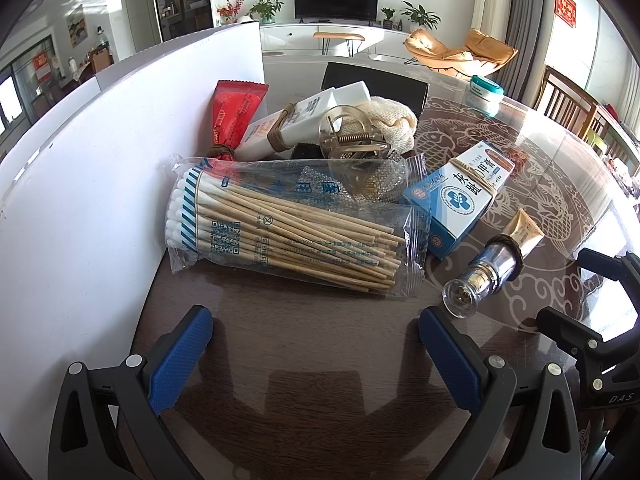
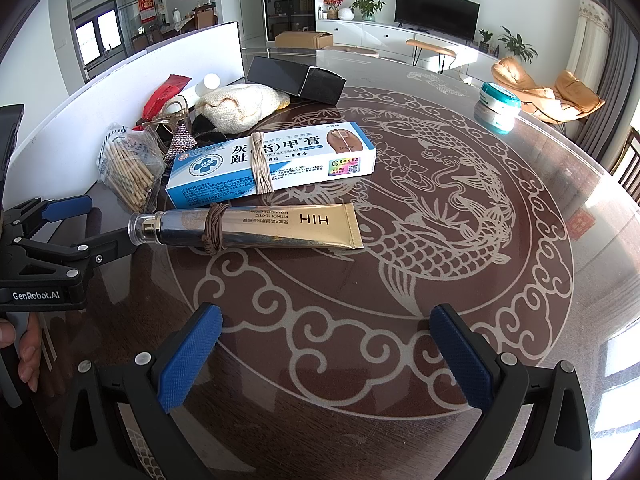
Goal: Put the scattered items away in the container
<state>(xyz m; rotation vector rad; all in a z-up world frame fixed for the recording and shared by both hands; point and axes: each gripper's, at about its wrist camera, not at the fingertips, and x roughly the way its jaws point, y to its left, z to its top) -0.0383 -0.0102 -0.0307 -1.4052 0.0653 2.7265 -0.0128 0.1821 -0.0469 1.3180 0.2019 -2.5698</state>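
Note:
A bag of cotton swabs [image 1: 280, 232] lies on the table just ahead of my open, empty left gripper [image 1: 316, 344]. Beside it are a blue-white cream box [image 1: 460, 196], a gold tube [image 1: 492, 268], a clear hair clip [image 1: 352, 136], a white tube [image 1: 296, 124], a red packet [image 1: 232, 112] and a cream cloth [image 1: 392, 120]. In the right wrist view the gold tube [image 2: 256, 226] and the box [image 2: 272, 162] lie ahead of my open, empty right gripper [image 2: 326, 354]. The left gripper [image 2: 68, 220] shows at the left edge. A black box [image 2: 296, 78] stands behind.
A white board wall [image 1: 80, 184] runs along the left side of the table. A teal-lidded jar [image 2: 498, 106] stands far right on the glass-topped round table [image 2: 440, 240]. Chairs and a TV are beyond the table.

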